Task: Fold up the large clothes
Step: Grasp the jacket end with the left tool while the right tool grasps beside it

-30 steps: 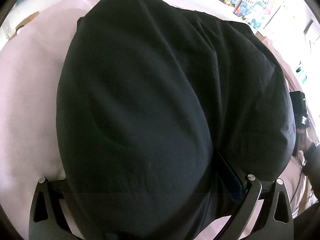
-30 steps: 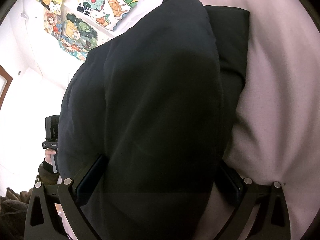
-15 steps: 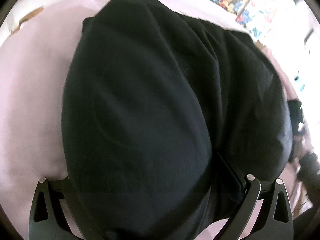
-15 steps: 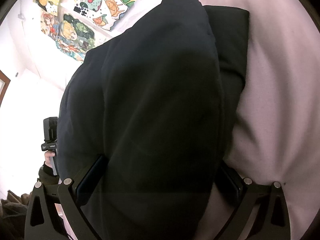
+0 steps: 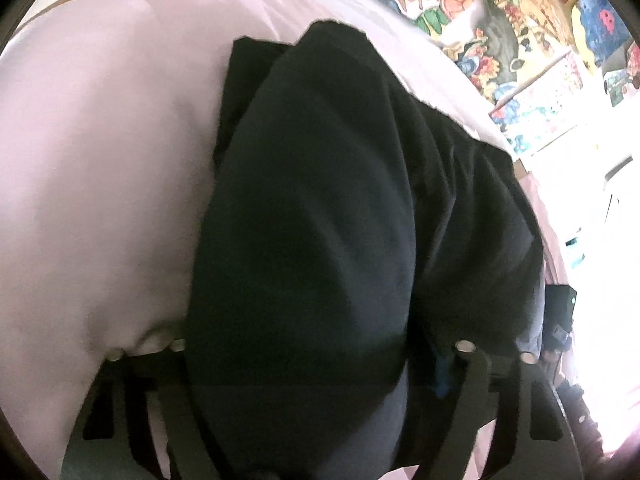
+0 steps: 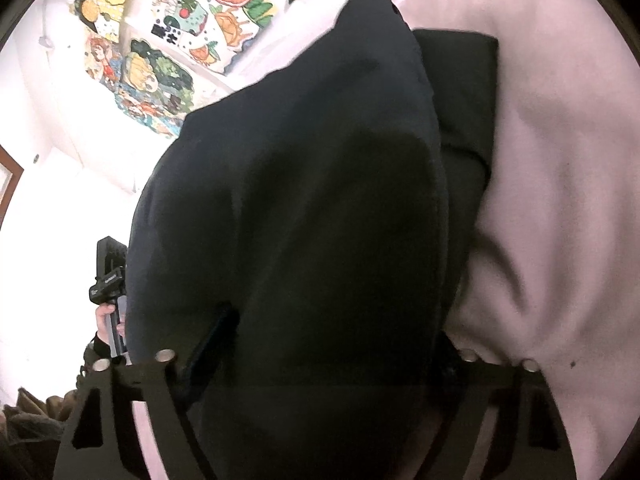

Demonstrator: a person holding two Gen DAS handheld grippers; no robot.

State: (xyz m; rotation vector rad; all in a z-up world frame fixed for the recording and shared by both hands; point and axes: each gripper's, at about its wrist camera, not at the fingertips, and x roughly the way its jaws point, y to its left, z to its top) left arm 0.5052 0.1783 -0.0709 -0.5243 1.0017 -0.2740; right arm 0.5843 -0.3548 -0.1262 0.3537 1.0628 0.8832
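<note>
Sheet (image 5: 100, 184): pale pink bedding, the work surface; I see it bare on the far left of the left wrist view and again on the far right of the right wrist view.

Left gripper (image 5: 316, 364): I hold it low at one near corner of the garment, with cloth draped over and between its fingers. The fingers stand fairly wide apart around a thick bunch of fabric, and I judge them clamped on it (the pads themselves are hidden by the cloth).

Garment (image 5: 320, 240): dark, large, running from my grippers away across the sheet toward the wall. A flat dark layer (image 5: 244, 92) shows beneath the raised part at the far end, so I judge that at least one fold already lies there.

Posters (image 5: 500, 32): colourful pictures on the wall past the far edge of the bed.

Right gripper (image 6: 328, 360): at the other near corner, likewise wrapped in the cloth and, as I judge, gripping it.

Progress: mid-fold. I have the near edge lifted at both corners; still left are laying it over the flat layer (image 6: 468, 92), letting go, and smoothing. Whether further folds are needed, I cannot tell.
</note>
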